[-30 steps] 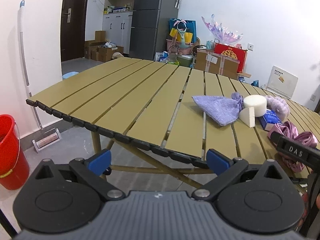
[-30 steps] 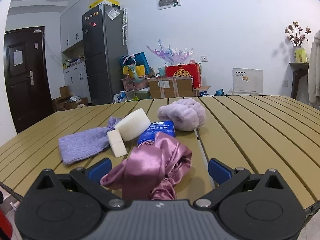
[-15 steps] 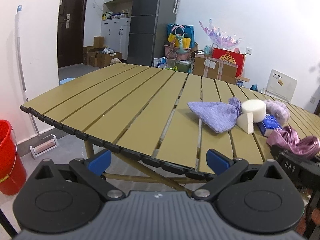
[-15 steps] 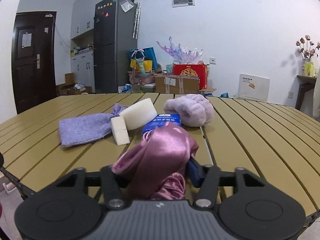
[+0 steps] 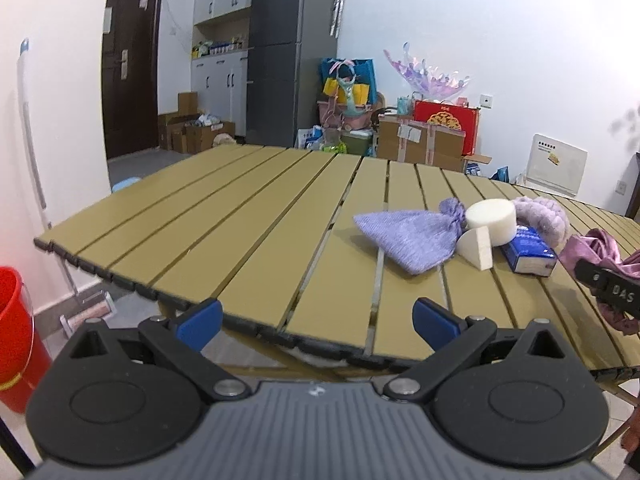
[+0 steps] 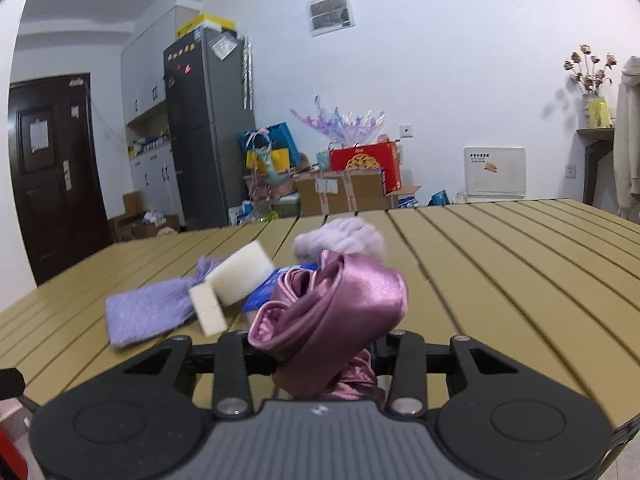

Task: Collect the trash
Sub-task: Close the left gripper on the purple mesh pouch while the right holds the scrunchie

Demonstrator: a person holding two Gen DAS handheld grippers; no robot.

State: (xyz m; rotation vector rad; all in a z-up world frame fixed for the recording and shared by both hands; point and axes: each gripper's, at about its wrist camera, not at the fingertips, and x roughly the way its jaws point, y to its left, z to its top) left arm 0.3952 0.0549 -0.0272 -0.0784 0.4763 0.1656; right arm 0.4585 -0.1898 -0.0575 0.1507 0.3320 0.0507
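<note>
My right gripper (image 6: 320, 356) is shut on a pink satin cloth (image 6: 336, 312) and holds it lifted above the slatted table (image 6: 500, 264). It also shows at the right edge of the left wrist view (image 5: 600, 248). On the table lie a purple knitted pouch (image 5: 408, 236), a round white foam block (image 5: 490, 222), a white foam wedge (image 5: 476, 248), a blue tissue pack (image 5: 528, 250) and a fluffy lilac item (image 5: 544, 212). My left gripper (image 5: 318, 316) is open and empty at the table's near edge.
A red bucket (image 5: 16, 336) stands on the floor at the left, below the table (image 5: 240, 216). A mop (image 5: 36, 160) leans on the left wall. A fridge (image 5: 292, 60), boxes and bags stand behind the table.
My right gripper closed on the pink satin cloth and lifted it off the table. My left gripper rose and moved a little toward the table.
</note>
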